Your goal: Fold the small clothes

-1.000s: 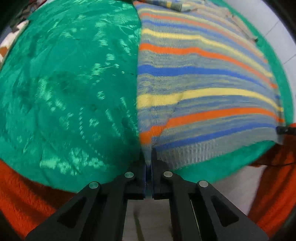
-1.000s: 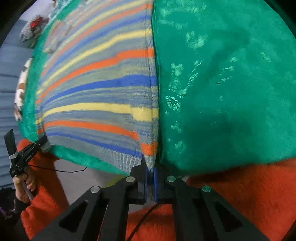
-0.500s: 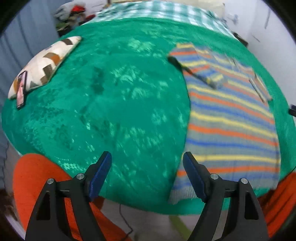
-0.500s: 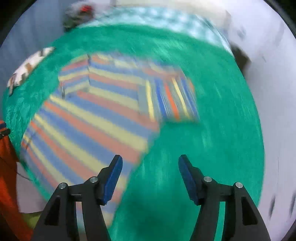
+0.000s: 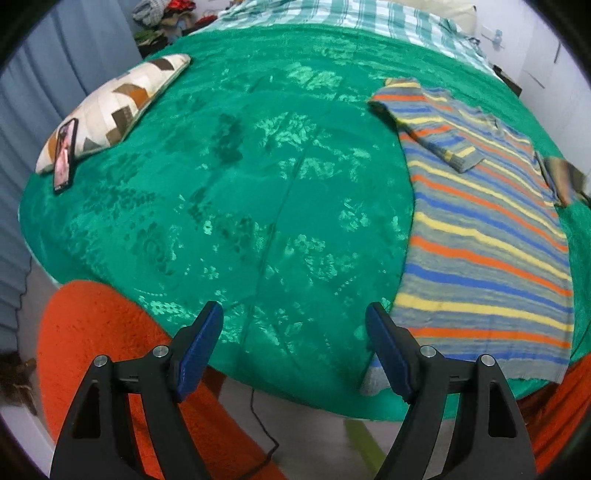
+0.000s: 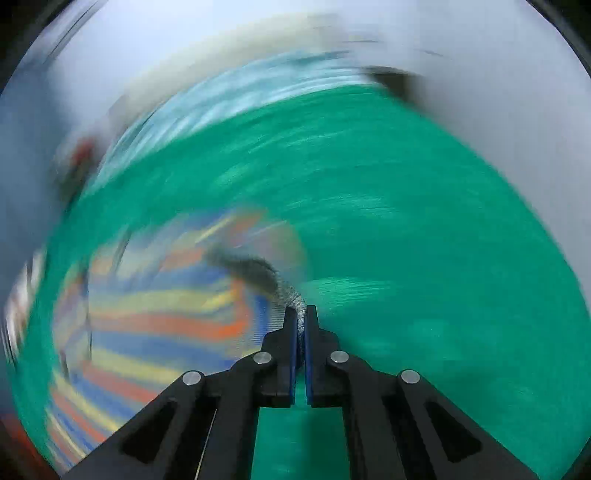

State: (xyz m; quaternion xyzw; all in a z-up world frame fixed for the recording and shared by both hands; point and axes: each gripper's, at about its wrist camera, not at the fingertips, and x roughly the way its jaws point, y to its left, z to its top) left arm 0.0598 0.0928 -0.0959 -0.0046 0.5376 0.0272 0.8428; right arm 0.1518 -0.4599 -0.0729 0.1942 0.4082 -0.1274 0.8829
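Observation:
A striped knit sweater (image 5: 484, 236) in grey, blue, orange and yellow lies flat on the green bedspread (image 5: 240, 184), on the right of the left wrist view, with one sleeve folded in across its chest. My left gripper (image 5: 295, 343) is open and empty, above the bed's near edge, just left of the sweater's hem. In the blurred right wrist view my right gripper (image 6: 301, 314) is shut on a grey ribbed edge of the sweater (image 6: 166, 317), which spreads out to its left.
A patterned pillow (image 5: 114, 110) with a phone (image 5: 64, 155) leaning on it lies at the bed's far left. A checked blanket (image 5: 351, 14) covers the far end. An orange rug (image 5: 103, 354) and a thin cable (image 5: 258, 428) lie on the floor below the near edge.
Both grippers let go of the sweater's hem corners and pulled back. The left stays open. The right has swung quickly to the sweater's far side and shut on a grey ribbed edge.

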